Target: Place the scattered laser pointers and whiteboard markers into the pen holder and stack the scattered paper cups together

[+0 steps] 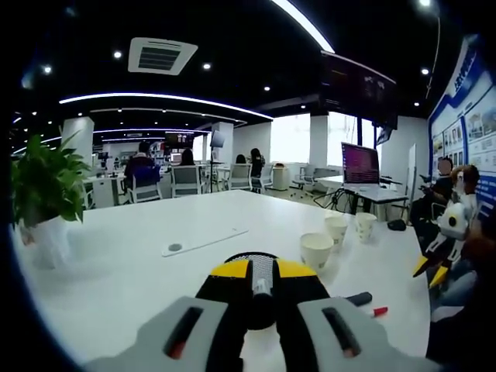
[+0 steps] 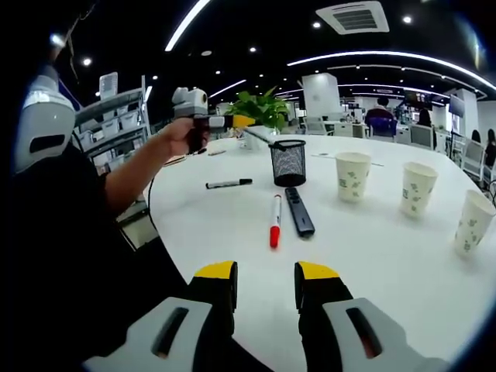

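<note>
- Left tool (image 1: 262,291), jaws clamped on a dark pointer (image 1: 262,288), hangs above the mesh pen holder (image 2: 288,162).
- Right tool (image 2: 265,280) jaws apart; red marker (image 2: 274,221) at its 12 o'clock on the table (image 2: 387,256).
- Three paper cups (image 2: 353,177) stand at 2 o'clock.

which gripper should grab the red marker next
Right. The right gripper is open and faces the red marker on the table, nothing between them. The left gripper is up over the pen holder, shut on a dark pen.

Potted plant (image 1: 46,186) on white table (image 1: 116,271), open laptop (image 1: 360,163), office chairs (image 1: 186,180), ceiling vent (image 2: 356,17)
</note>
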Action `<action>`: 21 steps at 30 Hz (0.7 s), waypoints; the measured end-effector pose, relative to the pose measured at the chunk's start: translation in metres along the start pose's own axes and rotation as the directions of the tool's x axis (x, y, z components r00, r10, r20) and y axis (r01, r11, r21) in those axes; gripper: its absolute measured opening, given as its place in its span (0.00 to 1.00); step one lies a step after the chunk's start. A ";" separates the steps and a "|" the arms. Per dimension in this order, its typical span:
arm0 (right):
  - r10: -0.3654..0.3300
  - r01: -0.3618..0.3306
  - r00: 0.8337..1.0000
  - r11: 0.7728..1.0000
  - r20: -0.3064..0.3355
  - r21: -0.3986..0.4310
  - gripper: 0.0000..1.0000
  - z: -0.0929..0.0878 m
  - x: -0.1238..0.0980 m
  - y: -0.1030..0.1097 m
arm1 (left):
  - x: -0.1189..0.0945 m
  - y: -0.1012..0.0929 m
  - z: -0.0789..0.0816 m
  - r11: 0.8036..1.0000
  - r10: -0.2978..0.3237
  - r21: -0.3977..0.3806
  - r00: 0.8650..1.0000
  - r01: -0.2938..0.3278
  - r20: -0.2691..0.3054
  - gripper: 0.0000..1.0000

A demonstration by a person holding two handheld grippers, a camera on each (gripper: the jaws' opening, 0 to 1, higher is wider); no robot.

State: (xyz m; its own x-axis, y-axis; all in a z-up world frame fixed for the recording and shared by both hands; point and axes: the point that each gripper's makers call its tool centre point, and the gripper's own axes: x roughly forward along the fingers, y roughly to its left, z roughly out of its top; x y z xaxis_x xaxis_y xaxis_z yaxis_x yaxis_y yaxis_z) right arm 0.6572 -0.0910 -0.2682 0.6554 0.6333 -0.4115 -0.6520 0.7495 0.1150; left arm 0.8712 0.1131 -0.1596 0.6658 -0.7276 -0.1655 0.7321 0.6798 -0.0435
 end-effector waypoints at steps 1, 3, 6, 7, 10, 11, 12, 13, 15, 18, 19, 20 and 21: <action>-0.001 0.001 1.000 1.000 0.000 0.001 0.32 0.000 0.000 0.000 | 0.001 0.000 0.000 1.000 -0.001 0.001 1.000 0.001 -0.001 0.13; -0.001 0.001 1.000 1.000 0.001 0.002 0.32 0.000 0.000 -0.001 | 0.002 -0.001 0.001 1.000 -0.001 0.001 1.000 0.001 0.000 0.13; 0.000 0.000 1.000 1.000 0.001 0.004 0.32 -0.001 0.000 -0.001 | 0.004 -0.002 0.002 1.000 0.000 0.001 1.000 0.000 0.001 0.13; 0.000 0.000 1.000 1.000 0.001 0.004 0.32 -0.001 -0.001 -0.001 | 0.004 -0.002 0.002 1.000 0.000 0.001 1.000 0.000 0.001 0.13; 0.000 0.000 1.000 1.000 0.002 0.006 0.32 -0.002 -0.001 -0.001 | 0.006 -0.002 0.003 1.000 0.001 0.002 1.000 -0.001 0.001 0.13; 0.000 0.000 1.000 1.000 0.002 0.007 0.32 -0.002 -0.001 -0.002 | 0.006 -0.002 0.003 1.000 0.002 0.002 1.000 -0.002 0.001 0.13; 0.000 0.000 1.000 1.000 0.002 0.007 0.32 -0.002 -0.001 -0.002 | 0.006 -0.002 0.003 1.000 0.002 0.003 1.000 -0.002 0.001 0.13; 0.000 0.000 1.000 1.000 0.002 0.008 0.32 -0.002 -0.001 -0.002 | 0.008 -0.003 0.003 1.000 0.001 0.004 1.000 -0.001 -0.001 0.13; 0.001 -0.001 1.000 1.000 0.002 0.008 0.32 -0.003 -0.001 -0.002 | 0.010 -0.003 0.003 1.000 0.000 0.004 1.000 0.000 -0.002 0.13; 0.000 0.000 1.000 1.000 0.002 0.009 0.32 -0.003 -0.001 -0.002 | 0.011 -0.003 0.003 1.000 0.000 0.004 1.000 0.000 -0.003 0.13; 0.000 0.000 1.000 1.000 0.002 0.009 0.32 -0.003 -0.001 -0.002 | 0.012 -0.004 0.003 1.000 0.000 0.004 1.000 0.000 -0.003 0.13; -0.001 0.001 1.000 1.000 0.002 0.009 0.32 -0.003 -0.001 -0.003 | 0.013 -0.004 0.004 1.000 -0.001 0.004 1.000 0.001 -0.003 0.13; -0.002 0.002 1.000 1.000 0.002 0.009 0.32 -0.003 -0.002 -0.003 | 0.014 -0.004 0.004 1.000 -0.001 0.004 1.000 0.001 -0.003 0.13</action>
State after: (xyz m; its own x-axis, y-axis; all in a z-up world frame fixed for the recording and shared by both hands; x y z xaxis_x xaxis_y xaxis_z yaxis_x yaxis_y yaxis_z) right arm 0.6569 -0.0950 -0.2706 0.6577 0.6319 -0.4101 -0.6469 0.7527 0.1224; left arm 0.8784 0.1002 -0.1578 0.6645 -0.7280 -0.1687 0.7334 0.6787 -0.0398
